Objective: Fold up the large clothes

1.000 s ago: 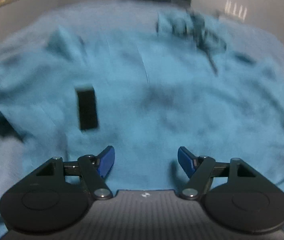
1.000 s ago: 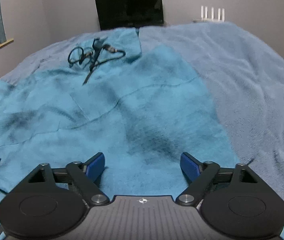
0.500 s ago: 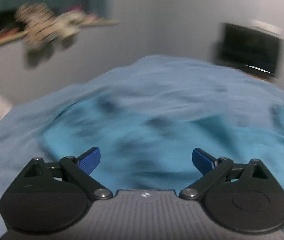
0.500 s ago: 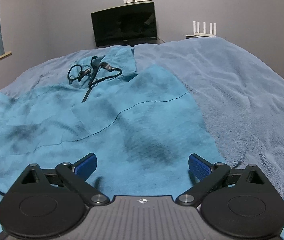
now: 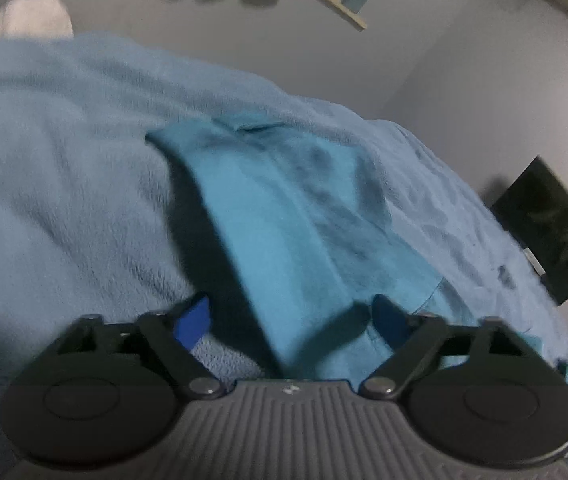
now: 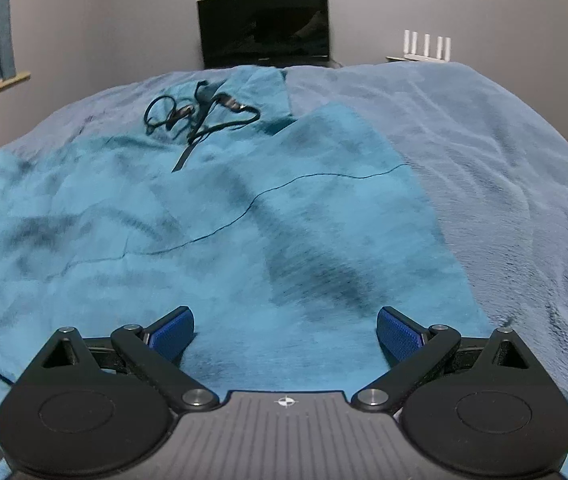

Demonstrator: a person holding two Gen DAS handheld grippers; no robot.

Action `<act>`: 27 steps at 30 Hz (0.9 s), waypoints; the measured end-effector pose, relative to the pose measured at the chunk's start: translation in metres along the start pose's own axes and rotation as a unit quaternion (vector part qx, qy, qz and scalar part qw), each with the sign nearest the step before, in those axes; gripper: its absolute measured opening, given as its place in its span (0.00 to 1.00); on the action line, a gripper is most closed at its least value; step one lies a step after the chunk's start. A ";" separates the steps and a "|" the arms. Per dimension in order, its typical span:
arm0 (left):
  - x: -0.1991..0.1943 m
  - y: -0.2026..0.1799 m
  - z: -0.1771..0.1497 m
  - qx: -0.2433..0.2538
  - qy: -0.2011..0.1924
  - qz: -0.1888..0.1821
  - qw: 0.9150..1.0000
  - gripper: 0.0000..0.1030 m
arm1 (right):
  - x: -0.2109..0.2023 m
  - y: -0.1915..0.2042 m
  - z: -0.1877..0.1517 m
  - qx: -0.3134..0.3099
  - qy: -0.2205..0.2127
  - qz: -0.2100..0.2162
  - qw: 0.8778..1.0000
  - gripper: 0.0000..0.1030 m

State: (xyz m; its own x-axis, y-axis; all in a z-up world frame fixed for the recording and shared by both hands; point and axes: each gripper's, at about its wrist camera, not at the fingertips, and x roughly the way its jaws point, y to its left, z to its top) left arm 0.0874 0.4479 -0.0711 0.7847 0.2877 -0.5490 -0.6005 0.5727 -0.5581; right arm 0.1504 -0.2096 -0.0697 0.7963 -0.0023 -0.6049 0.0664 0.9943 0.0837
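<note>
2 grippers are out over the bed, and neither has hold of anything. On my left gripper point(image 5: 288, 320) the blue pads point(image 5: 191, 320) stand wide apart, straddling the edge of a long teal flap of the garment point(image 5: 284, 216), which runs away from me across the pale blue blanket point(image 5: 63, 168). Whether the pads touch the cloth I cannot tell; the view is tilted and soft. My right gripper point(image 6: 286, 336) is equally spread, hovering low above the broad teal body of the garment point(image 6: 243, 240), which lies mostly flat with a dark seam line crossing it. A tangle of black cord point(image 6: 199, 114) rests on the far end of the cloth, near the TV point(image 6: 263, 26).

I judge this to be the start of a fold: picking grasp points, nothing lifted yet. Next I need the left pads to close on that flap's edge and the right to pinch a matching edge, so both lift together. That cord may ride along or snag if the far end is folded over.
</note>
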 end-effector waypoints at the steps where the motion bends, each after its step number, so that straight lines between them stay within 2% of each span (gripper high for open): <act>1: 0.004 0.002 -0.003 -0.012 0.003 -0.021 1.000 0.55 | 0.002 0.002 -0.001 -0.005 0.001 -0.001 1.000 0.96; 2: 0.004 0.004 -0.003 -0.021 0.001 -0.046 0.999 0.42 | 0.002 0.004 -0.001 -0.008 0.001 -0.003 1.000 0.96; 6: -0.009 -0.008 0.000 0.005 -0.040 -0.087 0.995 0.26 | 0.003 0.005 -0.002 -0.017 0.000 -0.005 1.000 0.96; 7: -0.010 -0.009 0.001 0.001 -0.038 -0.097 0.995 0.26 | 0.003 0.005 -0.002 -0.017 -0.001 -0.005 1.000 0.96; 8: -0.008 -0.009 0.001 -0.006 -0.034 -0.108 0.994 0.21 | 0.003 0.003 -0.001 -0.016 -0.001 -0.004 1.000 0.96; 9: -0.011 -0.011 0.000 -0.004 -0.034 -0.108 0.994 0.05 | 0.002 0.003 -0.001 -0.016 -0.002 -0.003 1.000 0.96; 11: -0.018 -0.022 -0.001 0.021 -0.041 -0.104 0.994 0.00 | 0.002 0.002 -0.002 -0.016 -0.003 -0.003 1.000 0.96; 13: -0.028 -0.039 -0.001 0.049 -0.055 -0.113 0.991 0.00 | 0.002 0.002 -0.002 -0.018 -0.004 -0.003 1.000 0.96; 15: -0.042 -0.061 -0.001 0.068 -0.067 -0.145 0.985 0.00 | 0.002 0.002 -0.002 -0.022 -0.005 -0.002 1.000 0.96; 17: -0.058 -0.094 -0.004 0.096 -0.074 -0.189 0.975 0.00 | 0.001 0.004 -0.002 -0.026 -0.006 -0.003 1.000 0.96; 19: -0.079 -0.127 -0.012 0.133 -0.081 -0.236 0.959 0.00 | 0.001 0.005 -0.003 -0.029 -0.007 -0.003 1.000 0.96; 21: -0.101 -0.163 -0.027 0.177 -0.087 -0.284 0.938 0.00 | -0.001 0.006 -0.003 -0.032 -0.009 -0.003 0.999 0.96; 24: -0.137 -0.212 -0.054 0.228 -0.085 -0.365 0.899 0.00 | -0.001 0.007 -0.004 -0.035 -0.010 -0.001 0.999 0.96; 27: -0.167 -0.257 -0.092 0.284 -0.070 -0.428 0.855 0.00 | -0.001 0.006 -0.005 -0.037 -0.011 0.000 0.999 0.96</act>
State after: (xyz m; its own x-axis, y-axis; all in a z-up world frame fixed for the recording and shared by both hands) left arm 0.0963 0.1822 0.1071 0.9341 -0.3567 0.0111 0.3430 0.8887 -0.3043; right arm 0.1471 -0.2027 -0.0722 0.8090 -0.0041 -0.5878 0.0225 0.9995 0.0241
